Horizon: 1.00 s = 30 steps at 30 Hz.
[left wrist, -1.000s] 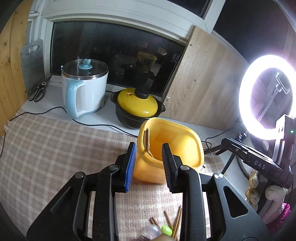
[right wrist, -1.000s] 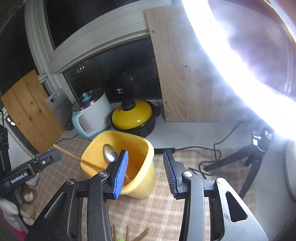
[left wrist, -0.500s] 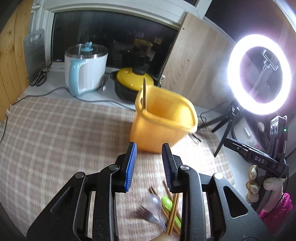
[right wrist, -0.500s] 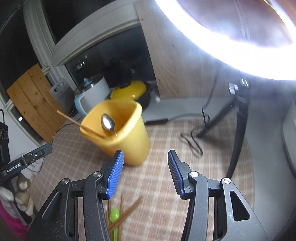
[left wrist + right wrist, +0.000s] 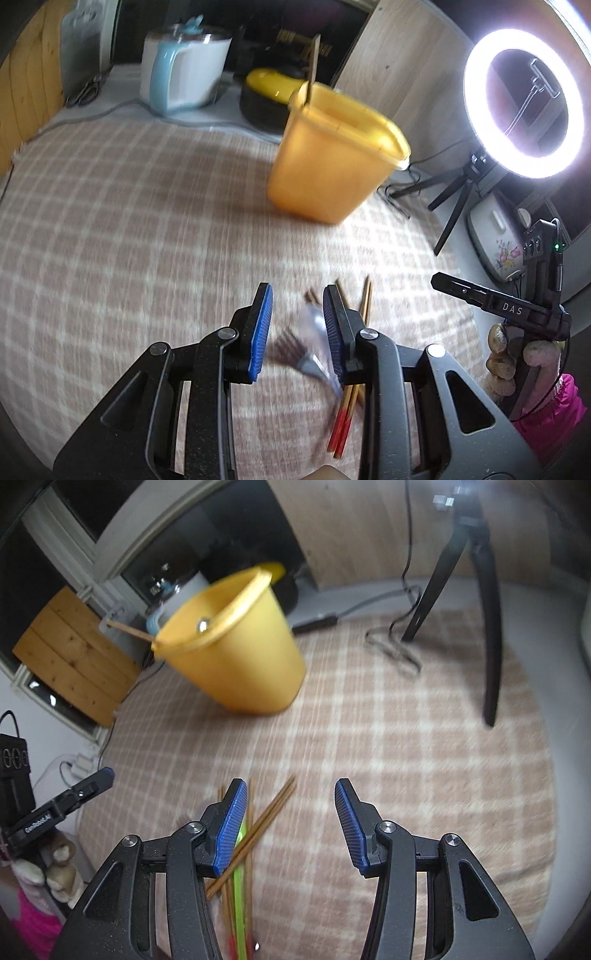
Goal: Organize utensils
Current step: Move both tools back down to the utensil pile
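A: Jaws first: how do they stand?

B: Left gripper (image 5: 297, 328) has its jaws spread a little, with nothing pinched. A fork (image 5: 291, 349) and a blurred clear spoon (image 5: 314, 323) lie on the cloth under the gap, not touched by the blue pads (image 5: 261, 332).

A: And the right?

B: Right gripper (image 5: 290, 825) has wider jaws, which have just been opening. Nothing sits between them but bare cloth (image 5: 406, 746). Its left pad (image 5: 231, 827) hangs over the chopsticks (image 5: 266, 819).

A: Where are the utensils?

B: Loose in a small pile on the checked cloth covering the bench. Brown chopsticks cross each other, some with red ends (image 5: 341, 424), and a green utensil (image 5: 239, 886) lies among them. From the left wrist camera the pile is under and just right of the gripper; from the right wrist camera it is at lower left.

A: And the bin?

B: Yellow bin (image 5: 332, 162) stands upright on the cloth, well beyond the pile. A metal spoon (image 5: 202, 624) shows inside its rim, and a wooden stick (image 5: 129, 630) leans out over the edge.

A: Anything behind?

B: A white and blue kettle (image 5: 184, 70), a black pot with a yellow lid (image 5: 271, 86), and a lit ring light (image 5: 524, 103) on a tripod at the right. Much is motion-blurred.
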Available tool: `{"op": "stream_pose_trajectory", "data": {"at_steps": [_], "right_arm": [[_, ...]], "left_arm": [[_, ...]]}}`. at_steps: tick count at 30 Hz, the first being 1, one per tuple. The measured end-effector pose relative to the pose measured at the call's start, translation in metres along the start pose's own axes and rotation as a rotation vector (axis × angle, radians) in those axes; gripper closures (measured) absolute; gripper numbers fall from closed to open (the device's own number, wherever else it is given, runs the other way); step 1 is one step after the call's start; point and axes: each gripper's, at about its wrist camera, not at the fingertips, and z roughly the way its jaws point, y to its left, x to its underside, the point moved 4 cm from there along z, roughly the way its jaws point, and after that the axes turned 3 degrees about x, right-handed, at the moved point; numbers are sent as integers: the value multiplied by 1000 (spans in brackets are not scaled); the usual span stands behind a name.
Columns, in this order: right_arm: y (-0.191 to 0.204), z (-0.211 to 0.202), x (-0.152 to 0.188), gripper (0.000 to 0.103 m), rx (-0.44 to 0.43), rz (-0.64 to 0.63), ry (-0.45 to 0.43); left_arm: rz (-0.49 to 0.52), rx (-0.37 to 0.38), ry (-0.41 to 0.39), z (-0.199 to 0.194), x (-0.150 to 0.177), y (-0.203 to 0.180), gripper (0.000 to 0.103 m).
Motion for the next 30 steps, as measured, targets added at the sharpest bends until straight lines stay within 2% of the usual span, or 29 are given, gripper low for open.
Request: {"op": "stream_pose_trajectory", "data": {"at_steps": [7,12,14,21,30], "right_arm": [[8,25,22,55,-61,33,78],[4,42,35,55,-116,116,144],[2,50,39,62,-137,152,168],[2,60,45,69,-174,214,191],[-1,71,47,76,-213,297,205]], "left_arm": [[-39,7,44,7,27,11,76],[2,26,88,12,39,1,76],[23,36,110,16,43,-5,76],[73,63,190,37,54,-23,76],[60,82,244,67,55,-27,76]]}}
